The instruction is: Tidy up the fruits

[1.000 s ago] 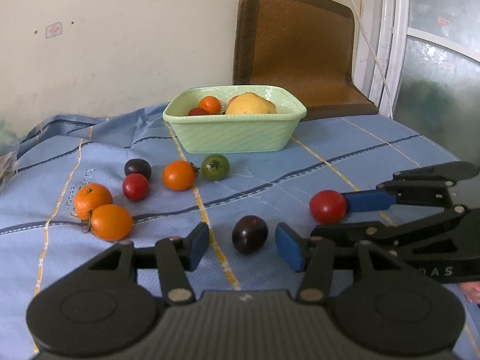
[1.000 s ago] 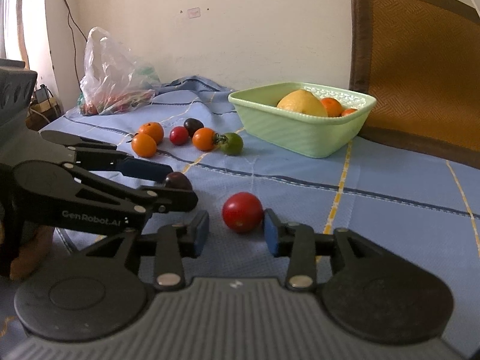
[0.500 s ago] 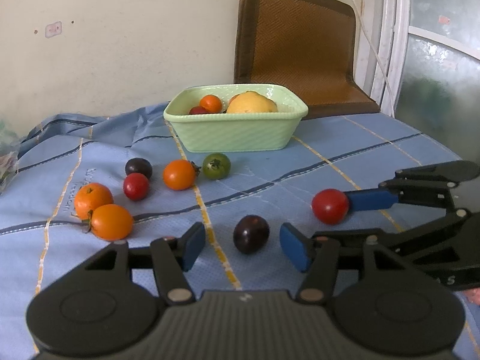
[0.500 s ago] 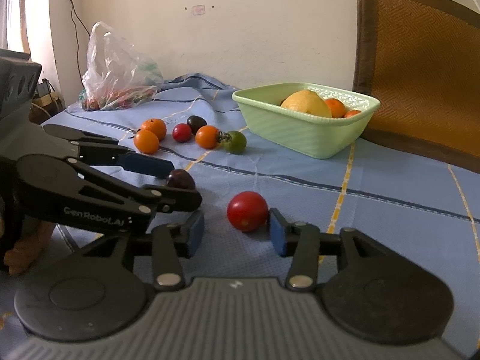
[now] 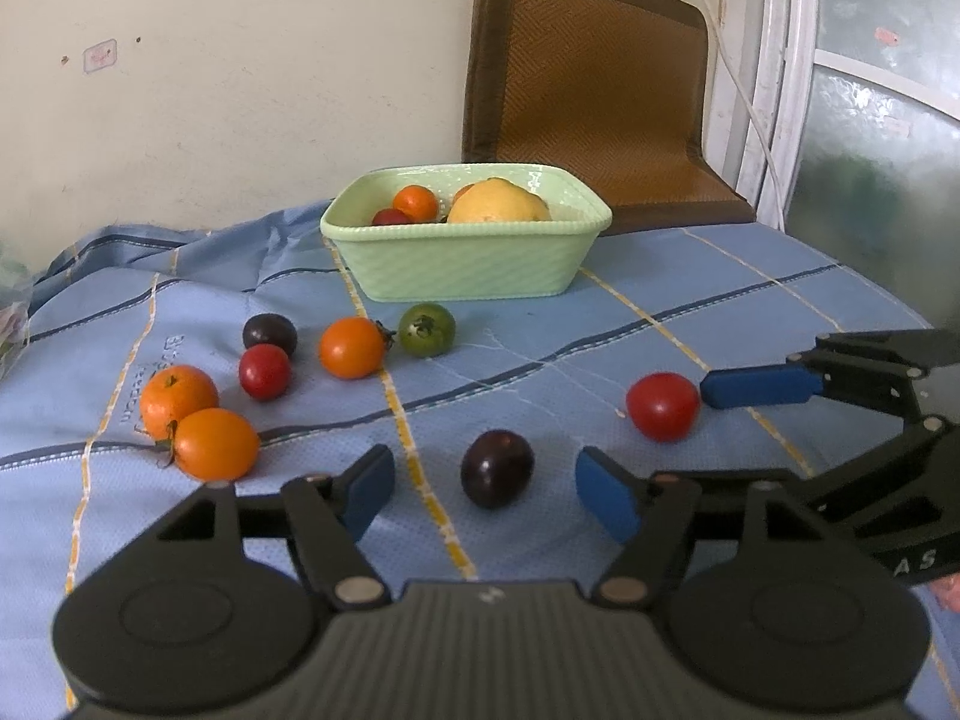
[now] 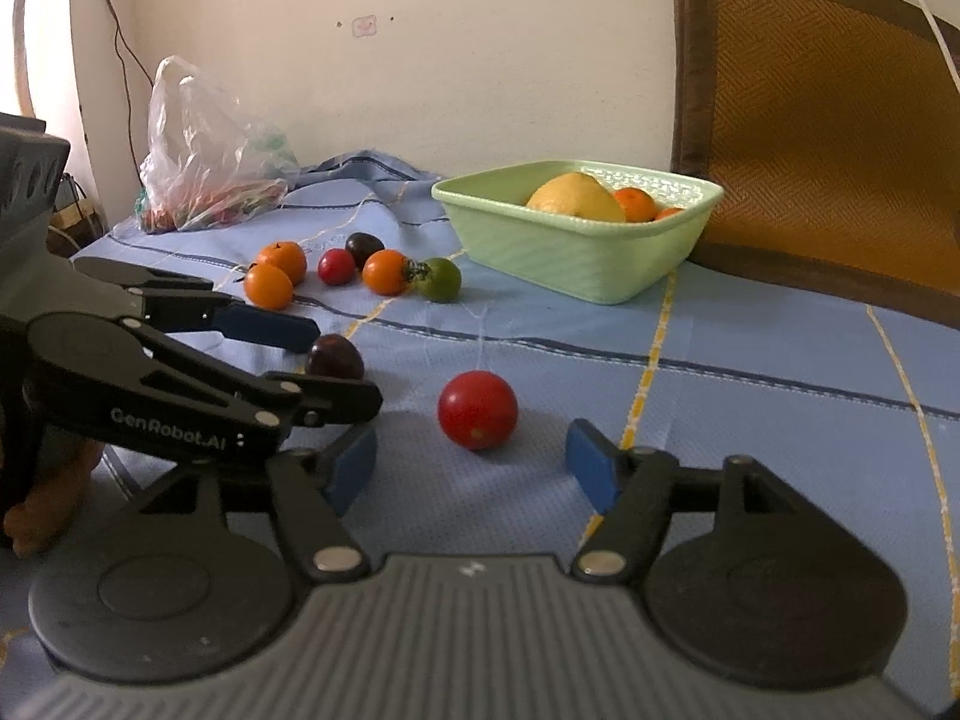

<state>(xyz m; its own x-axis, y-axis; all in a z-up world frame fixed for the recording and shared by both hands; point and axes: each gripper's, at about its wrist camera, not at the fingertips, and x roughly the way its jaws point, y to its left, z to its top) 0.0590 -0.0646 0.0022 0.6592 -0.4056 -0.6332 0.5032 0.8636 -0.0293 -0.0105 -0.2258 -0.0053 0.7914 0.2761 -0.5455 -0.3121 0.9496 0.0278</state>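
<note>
A dark purple tomato (image 5: 497,468) lies on the blue cloth just ahead of my open left gripper (image 5: 485,493), between its blue pads without touching them. A red tomato (image 6: 477,410) lies just ahead of my open right gripper (image 6: 471,468); it also shows in the left wrist view (image 5: 662,406). The green basket (image 5: 474,264) at the back holds a yellow fruit (image 5: 498,202), an orange one and a red one. Several loose tomatoes lie at the left: an orange one (image 5: 351,347), a green one (image 5: 426,329), a red one (image 5: 264,371), a dark one (image 5: 269,331).
A brown woven chair back (image 5: 585,90) stands behind the basket. A clear plastic bag (image 6: 207,174) with produce lies at the far left of the cloth. The cloth is rumpled near the wall. A window frame (image 5: 774,78) is at the right.
Both grippers' jaws have opened wider. The fruits lie where they did.
</note>
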